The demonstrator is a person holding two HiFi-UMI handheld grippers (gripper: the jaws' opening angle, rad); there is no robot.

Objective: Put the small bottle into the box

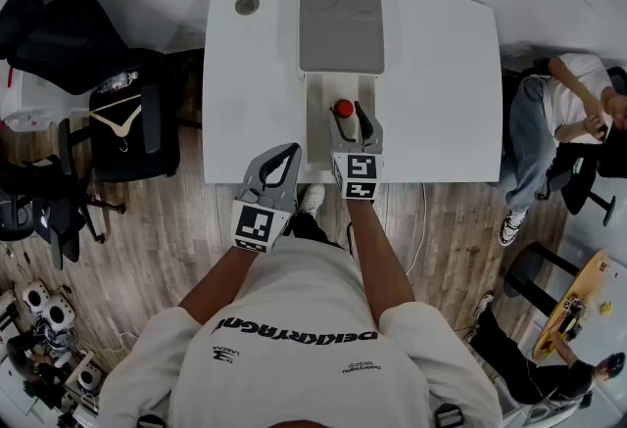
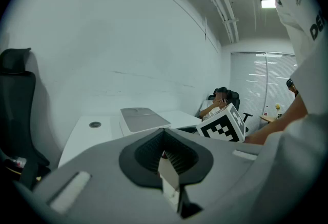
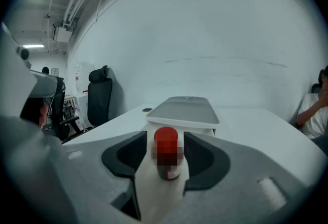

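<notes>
White T-shirt of the person fills the bottom of the head view, with both forearms reaching up toward the middle of the frame. Left gripper sits just left of center, its claw closed tight with nothing in it, tips right at the near edge of the table and the rest hanging over the wooden floor. Right gripper is just right of it and a bit higher in the frame, over the box. Its claw is open, and the small bottle with the red cap stands upright between the jaws with a little gap on each side, so nothing's squeezing it. The bottle's inside the open white part of the box, near center frame. Above that is the box's grey lid, lying flat. Top left of the table there's a round cable hole. Over at the left edge is a black office chair, and at the right edge a seated person.
</notes>
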